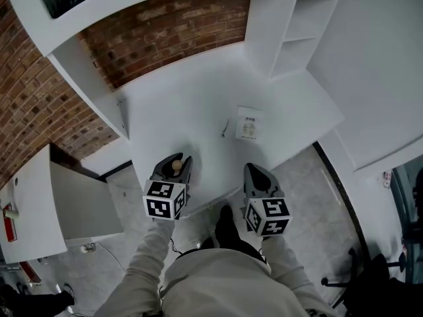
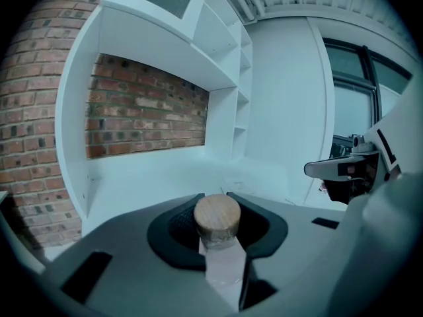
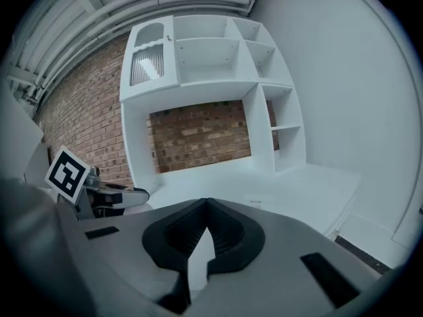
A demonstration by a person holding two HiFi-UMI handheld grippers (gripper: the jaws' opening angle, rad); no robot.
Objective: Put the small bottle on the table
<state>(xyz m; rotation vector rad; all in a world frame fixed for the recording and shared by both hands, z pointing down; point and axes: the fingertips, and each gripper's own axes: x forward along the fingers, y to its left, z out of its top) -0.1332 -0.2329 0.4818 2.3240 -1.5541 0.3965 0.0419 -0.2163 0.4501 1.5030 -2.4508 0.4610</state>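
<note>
A small clear bottle (image 2: 221,243) with a round wooden cork stands upright between the jaws of my left gripper (image 2: 218,207), which is shut on it. In the head view the cork of the bottle (image 1: 176,166) shows at the left gripper (image 1: 173,168), held over the front edge of the white table (image 1: 198,104). My right gripper (image 1: 254,174) hovers at the table's front edge, to the right of the left one. Its tips meet and nothing is between them, as the right gripper (image 3: 206,211) view shows.
A white paper card (image 1: 248,123) lies on the table ahead of the right gripper. A brick wall (image 1: 165,28) backs the table, with white shelves (image 1: 291,25) at the right and a white side panel (image 1: 92,84) at the left. A white cabinet (image 1: 59,203) stands to the left.
</note>
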